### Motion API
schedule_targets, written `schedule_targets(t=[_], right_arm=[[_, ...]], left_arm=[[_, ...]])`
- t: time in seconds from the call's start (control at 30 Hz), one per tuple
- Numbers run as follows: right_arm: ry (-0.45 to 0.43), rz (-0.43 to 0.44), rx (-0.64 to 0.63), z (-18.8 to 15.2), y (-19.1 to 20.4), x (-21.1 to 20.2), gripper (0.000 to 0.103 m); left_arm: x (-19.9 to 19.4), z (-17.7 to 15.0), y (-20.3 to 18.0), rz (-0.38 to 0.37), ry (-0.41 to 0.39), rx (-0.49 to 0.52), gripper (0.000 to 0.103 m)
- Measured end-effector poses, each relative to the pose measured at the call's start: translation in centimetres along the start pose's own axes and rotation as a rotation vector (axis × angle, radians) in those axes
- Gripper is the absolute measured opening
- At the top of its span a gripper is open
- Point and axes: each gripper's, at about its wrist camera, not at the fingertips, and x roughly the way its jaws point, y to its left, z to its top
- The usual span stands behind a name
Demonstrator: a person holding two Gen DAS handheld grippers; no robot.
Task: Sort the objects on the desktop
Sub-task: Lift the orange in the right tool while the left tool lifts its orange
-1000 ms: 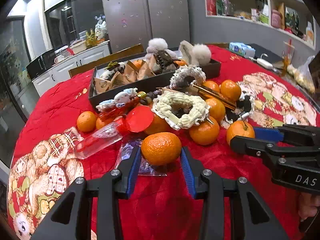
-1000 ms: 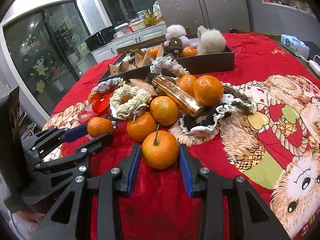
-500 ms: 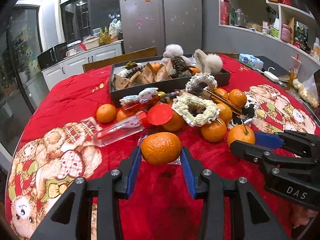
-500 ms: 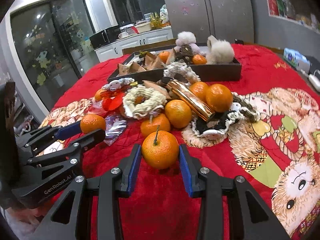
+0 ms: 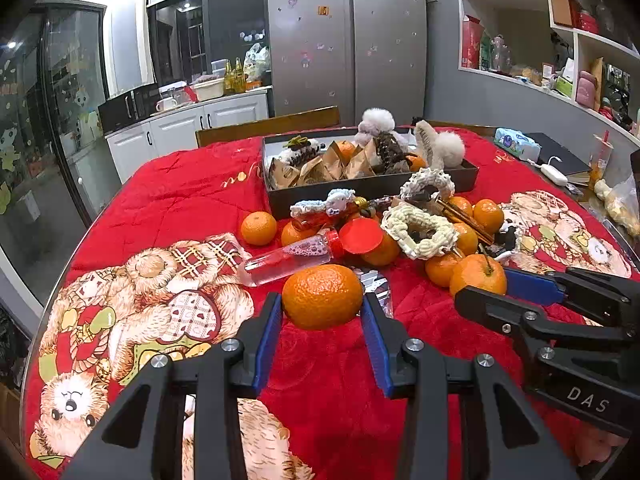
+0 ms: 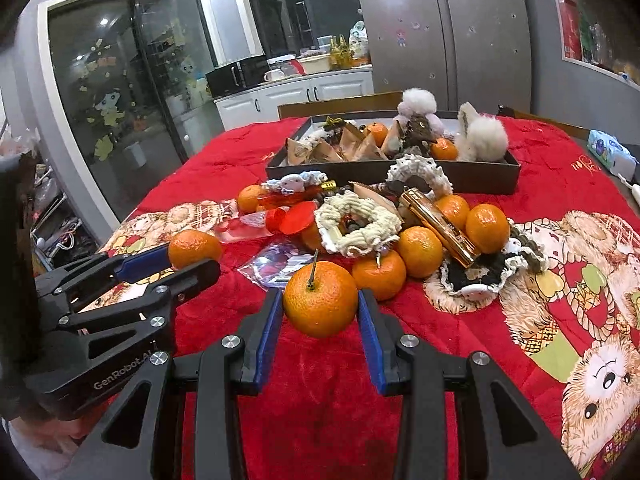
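My left gripper [image 5: 322,314] is shut on a tangerine [image 5: 322,295] and holds it above the red cloth. My right gripper [image 6: 319,312] is shut on a stemmed tangerine [image 6: 320,298], also lifted. Each gripper shows in the other view: the right gripper [image 5: 486,284] with its tangerine [image 5: 478,274], the left gripper [image 6: 188,258] with its tangerine [image 6: 195,245]. A pile of several tangerines [image 6: 420,250], knitted scrunchies [image 6: 358,220], a gold tube [image 6: 436,222] and a red-capped bottle [image 5: 296,256] lies in the middle. A dark tray [image 5: 372,190] behind holds packets, plush items and tangerines.
A round table with a red bear-print cloth [image 5: 160,208]. A lone tangerine [image 5: 258,228] lies left of the pile. A foil packet [image 6: 276,264] lies in front of it. A tissue pack [image 5: 514,143], charger and cup stand at the far right. A wooden chair back [image 5: 268,124] is behind the tray.
Both grippers have risen and pulled back from the pile, each carrying its tangerine; the table now appears lower and farther in both views.
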Motion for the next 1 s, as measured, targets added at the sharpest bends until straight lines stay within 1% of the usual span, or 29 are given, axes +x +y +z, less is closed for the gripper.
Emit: schedule_targets(t=[0.13,0.27,0.5,0.57,0.6,0.87,1.0], right_arm=[[0.001,0.020,-0.001,0.1,0.3,-0.2,0.036],[0.002,0.010,-0.004,0.1,0.5,-0.5,0.036],[-0.014,0.021,-0.008,0.7,0.8,-1.2,0.036],[-0.007,0.044,0.010,0.9,0.7,-1.3,0.036],[-0.006,0.069,0.021,1.2,0.6,-1.5,0.036],[-0.037,0.067,-0.025,3.3,1.5,-2.5,0.036],[-0.043,0.084,-0.014,4.6,0.9,-2.6,0.036]], left_arm=[[-0.6,-0.1,-0.3,-0.006,-0.007,0.012,0.042],[-0.8,-0.1,-0.5,-0.009,-0.011,0.019,0.042],[-1.4,0.4,-0.3,-0.016,-0.021,0.024,0.042],[-1.6,0.8,0.0,-0.025,-0.024,0.014,0.042],[-1.7,1.0,0.2,-0.027,-0.024,0.008,0.042],[-1.7,3.1,0.7,-0.014,-0.030,0.008,0.042],[-1.4,4.5,1.2,-0.011,-0.043,0.005,0.042]])
